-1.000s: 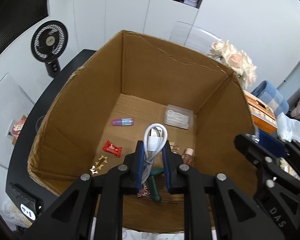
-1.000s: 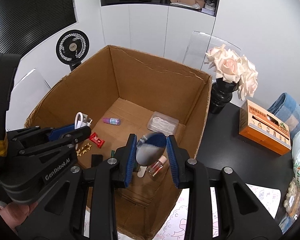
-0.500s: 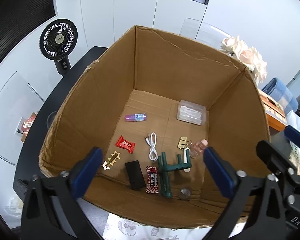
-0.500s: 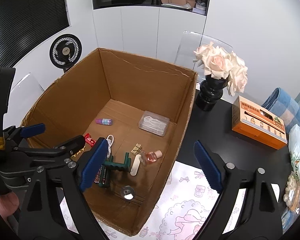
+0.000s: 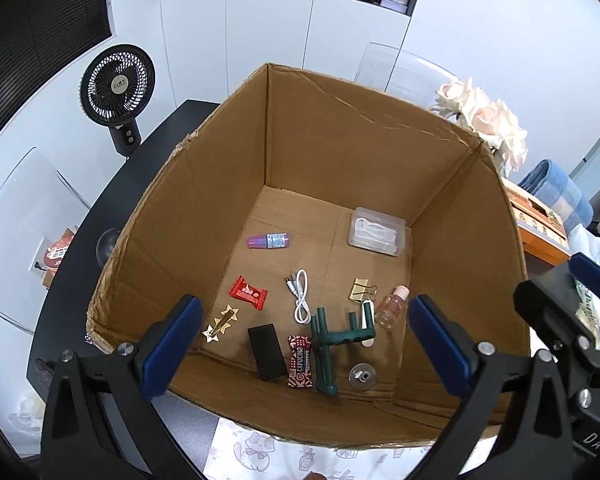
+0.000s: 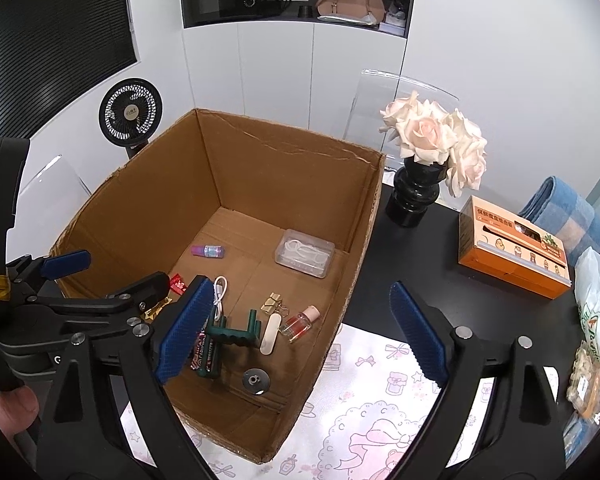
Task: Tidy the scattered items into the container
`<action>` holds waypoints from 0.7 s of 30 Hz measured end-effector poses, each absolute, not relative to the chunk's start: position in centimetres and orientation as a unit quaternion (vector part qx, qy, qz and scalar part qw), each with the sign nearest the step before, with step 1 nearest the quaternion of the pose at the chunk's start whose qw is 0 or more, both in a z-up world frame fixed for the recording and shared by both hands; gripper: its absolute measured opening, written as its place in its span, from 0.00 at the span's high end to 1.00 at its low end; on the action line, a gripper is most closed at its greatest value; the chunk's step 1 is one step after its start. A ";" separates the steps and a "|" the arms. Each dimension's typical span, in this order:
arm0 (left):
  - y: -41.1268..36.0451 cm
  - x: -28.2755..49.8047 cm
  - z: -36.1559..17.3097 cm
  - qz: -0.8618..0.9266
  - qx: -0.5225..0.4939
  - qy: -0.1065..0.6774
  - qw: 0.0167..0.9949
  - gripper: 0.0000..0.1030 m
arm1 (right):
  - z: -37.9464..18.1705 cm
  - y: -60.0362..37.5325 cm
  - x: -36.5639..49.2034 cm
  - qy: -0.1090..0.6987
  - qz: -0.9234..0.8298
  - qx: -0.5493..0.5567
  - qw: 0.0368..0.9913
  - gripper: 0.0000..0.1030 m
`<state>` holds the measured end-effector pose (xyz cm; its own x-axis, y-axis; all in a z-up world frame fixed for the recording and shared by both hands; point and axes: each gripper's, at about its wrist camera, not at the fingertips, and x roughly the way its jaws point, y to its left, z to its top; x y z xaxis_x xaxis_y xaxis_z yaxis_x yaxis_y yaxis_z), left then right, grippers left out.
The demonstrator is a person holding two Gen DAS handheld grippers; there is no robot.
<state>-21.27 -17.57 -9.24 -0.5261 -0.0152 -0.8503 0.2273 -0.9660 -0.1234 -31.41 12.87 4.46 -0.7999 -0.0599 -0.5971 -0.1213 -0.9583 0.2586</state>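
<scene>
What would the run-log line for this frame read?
left gripper: open, empty | right gripper: open, empty | white cable, metal disc: on floor of cardboard box | both grippers above box

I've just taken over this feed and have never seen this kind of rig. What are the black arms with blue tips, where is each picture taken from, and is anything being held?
There is no robot: a person carries a handheld two-finger gripper in each hand, each with a fisheye camera looking along its fingers. One picture looks past the left gripper, the other past the right gripper. The blue strips are the finger pads. Both grippers are wide open and hold nothing.

Both hover above an open cardboard box on a black table. In the box lie a white cable, a clear plastic case, a small purple bottle, a red snack packet, a round metal piece and other small things. Beside the box stand a vase of roses and an orange carton.
</scene>
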 end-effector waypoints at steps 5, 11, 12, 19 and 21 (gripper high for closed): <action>-17.3 -21.1 -8.7 -0.870 0.476 0.108 0.074 0.00 | 4.7 13.1 -30.8 0.147 0.939 -0.311 0.019 0.06; -16.7 -20.6 -7.8 -0.874 0.469 0.105 0.077 0.00 | 4.6 13.7 -29.7 0.151 0.939 -0.307 0.021 0.00; -16.6 -20.5 -7.6 -0.874 0.468 0.105 0.076 0.00 | 4.6 13.8 -29.4 0.152 0.939 -0.307 0.022 0.00; -15.0 -19.7 -6.4 -0.880 0.459 0.103 0.069 0.00 | 4.5 15.1 -27.2 0.160 0.940 -0.299 0.033 0.00; -14.4 -19.4 -6.0 -0.882 0.456 0.101 0.066 0.00 | 4.6 15.5 -26.6 0.163 0.941 -0.296 0.038 0.00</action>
<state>-19.43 -14.37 -6.05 -0.5758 -0.0250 -0.8172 0.2094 -0.9707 -0.1178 -26.56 15.54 4.56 -0.8222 -0.0248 -0.5687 -0.1674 -0.9443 0.2833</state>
